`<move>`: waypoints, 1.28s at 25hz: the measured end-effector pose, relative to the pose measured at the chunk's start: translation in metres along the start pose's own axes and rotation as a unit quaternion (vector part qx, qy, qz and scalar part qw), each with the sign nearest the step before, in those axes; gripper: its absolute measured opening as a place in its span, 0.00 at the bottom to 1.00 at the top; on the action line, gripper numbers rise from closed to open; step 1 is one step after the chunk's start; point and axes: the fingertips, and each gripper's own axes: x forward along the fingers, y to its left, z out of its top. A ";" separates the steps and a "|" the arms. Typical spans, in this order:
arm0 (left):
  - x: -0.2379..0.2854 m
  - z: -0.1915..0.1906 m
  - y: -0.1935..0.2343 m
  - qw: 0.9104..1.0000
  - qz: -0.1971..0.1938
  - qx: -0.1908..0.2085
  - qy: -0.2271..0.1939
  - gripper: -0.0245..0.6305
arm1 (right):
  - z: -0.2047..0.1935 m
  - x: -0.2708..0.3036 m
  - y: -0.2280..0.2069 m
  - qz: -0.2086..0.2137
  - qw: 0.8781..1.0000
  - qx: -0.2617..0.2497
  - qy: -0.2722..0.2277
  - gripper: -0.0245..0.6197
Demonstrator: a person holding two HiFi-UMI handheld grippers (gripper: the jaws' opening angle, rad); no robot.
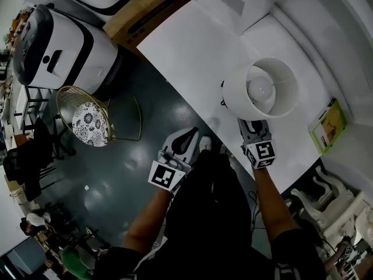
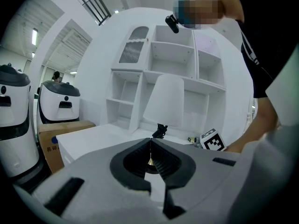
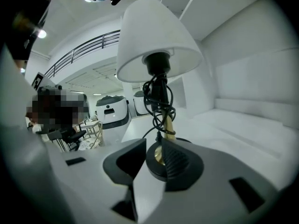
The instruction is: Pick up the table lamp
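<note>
Lamp shade (image 1: 260, 89) was wht, stem (image 3: 167, 126) brass-gold, cord (image 3: 159, 94) & base (image 3: 153, 164) blk. Table (image 1: 192, 45) wht. Left gripper (image 2: 150, 141) & right gripper (image 3: 153, 143) pale grey w/ blk pads, blk/wht square markers. Chair cushion (image 1: 90, 123) blk-wht floral, chair frame (image 1: 80, 88) gold. Box (image 1: 328, 124) yellow-green. Floor (image 1: 116, 174) dk teal-grey. Carton (image 1: 145, 10) brown.

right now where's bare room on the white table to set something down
Widest bare stretch of table: between the cardboard box and the lamp. A narrower strip: between lamp and yellow box. Crowded at the near edge, where the right gripper sits at the lamp.
</note>
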 end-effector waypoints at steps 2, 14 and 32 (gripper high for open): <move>0.001 -0.001 0.000 1.000 -0.001 -0.001 -0.002 0.07 | -0.002 0.005 -0.006 -0.007 1.000 -0.005 0.002 0.18; -0.002 -0.009 0.000 1.000 -0.001 0.000 0.014 0.07 | 0.001 0.034 -0.019 -0.019 0.998 -0.053 0.004 0.23; -0.003 -0.015 -0.006 1.000 -0.007 0.001 0.025 0.07 | -0.003 0.062 -0.033 -0.008 0.999 -0.053 -0.001 0.26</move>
